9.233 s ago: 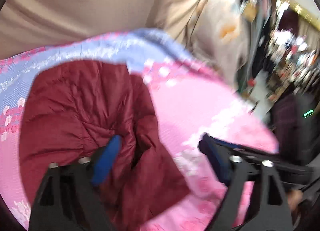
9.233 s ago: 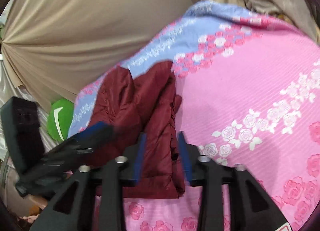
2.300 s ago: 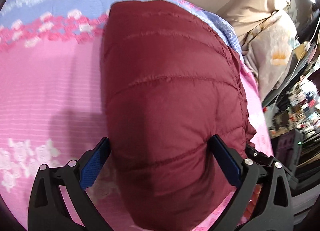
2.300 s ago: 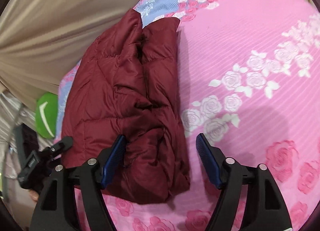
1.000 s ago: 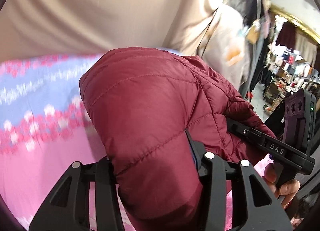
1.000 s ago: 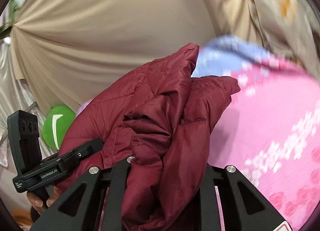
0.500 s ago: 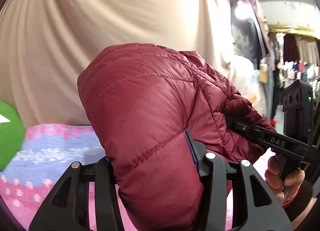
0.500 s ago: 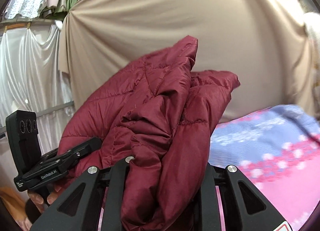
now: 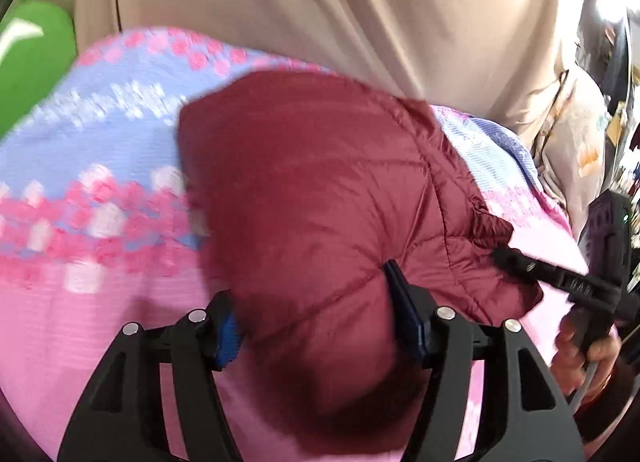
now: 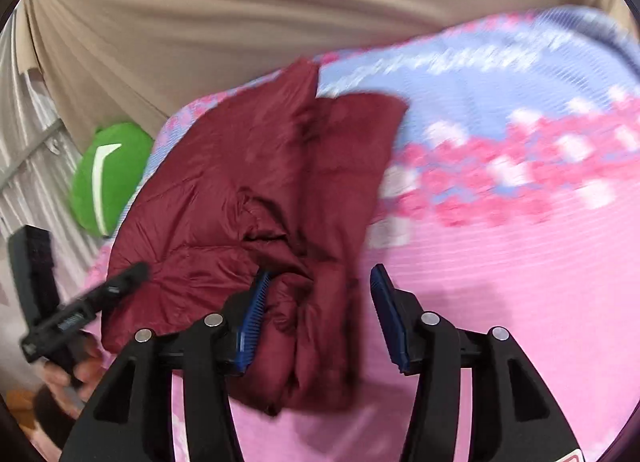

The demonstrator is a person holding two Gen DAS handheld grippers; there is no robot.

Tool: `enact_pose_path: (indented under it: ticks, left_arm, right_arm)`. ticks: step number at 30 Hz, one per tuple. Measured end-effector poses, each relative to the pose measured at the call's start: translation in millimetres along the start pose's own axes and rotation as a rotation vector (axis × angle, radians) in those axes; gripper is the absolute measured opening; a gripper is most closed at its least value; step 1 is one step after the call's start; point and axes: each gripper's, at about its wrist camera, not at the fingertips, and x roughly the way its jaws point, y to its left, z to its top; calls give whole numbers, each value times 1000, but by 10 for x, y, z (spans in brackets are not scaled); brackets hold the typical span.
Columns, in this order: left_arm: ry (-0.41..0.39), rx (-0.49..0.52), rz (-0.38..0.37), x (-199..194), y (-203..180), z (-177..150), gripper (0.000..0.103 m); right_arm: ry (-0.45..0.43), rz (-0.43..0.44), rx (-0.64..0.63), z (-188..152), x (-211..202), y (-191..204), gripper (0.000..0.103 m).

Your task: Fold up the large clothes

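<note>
A folded maroon puffer jacket (image 9: pixel 320 202) lies on the pink and blue flowered bedsheet (image 9: pixel 100 294), near its blue band. My left gripper (image 9: pixel 308 290) straddles the jacket's near end and its jaws are opening. Its right pad (image 9: pixel 404 314) still dents the fabric, while the left pad (image 9: pixel 229 330) shows a bare face. In the right wrist view the jacket (image 10: pixel 248 190) shows its layered edge. My right gripper (image 10: pixel 320 282) is opening too. One blue pad (image 10: pixel 252 314) touches the fold; the other pad (image 10: pixel 386 306) stands apart over the sheet.
A beige curtain (image 9: pixel 320 2) hangs behind the bed. A green cushion (image 10: pixel 108 178) sits past the bed's far left corner. A hand (image 9: pixel 580 346) holds the other gripper at the jacket's right side. Shop racks (image 9: pixel 624 134) crowd the far right.
The jacket was held up in the air by both grippers. It has come down onto the sheet, and both pairs of jaws have widened; the right gripper's outer pad now stands clear of the fabric.
</note>
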Motion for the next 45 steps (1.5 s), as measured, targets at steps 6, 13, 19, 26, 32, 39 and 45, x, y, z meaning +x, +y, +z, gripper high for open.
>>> enact_pose_path:
  ticks: [6, 13, 19, 26, 32, 39, 45]
  left_arm:
    - [-74, 67, 165, -425, -273, 196, 62]
    - [37, 61, 297, -188, -534, 16, 62]
    - [104, 37, 267, -293, -381, -385, 64]
    - [157, 103, 278, -485, -358, -786, 76]
    - [177, 85, 345, -203, -238, -746, 66]
    - [183, 74, 375, -186, -33, -654, 39]
    - [189, 83, 408, -96, -14, -693, 39]
  right_arm:
    - [-92, -22, -51, 280, -270, 211, 39]
    - [32, -88, -184, 149, 254, 631, 0]
    - [120, -89, -125, -187, 354, 286, 0]
    - [40, 5, -64, -104, -49, 291, 51]
    - [95, -77, -105, -223, 119, 370, 53]
    - [80, -69, -85, -220, 22, 349, 3]
    - [149, -154, -129, -389, 330, 344, 8]
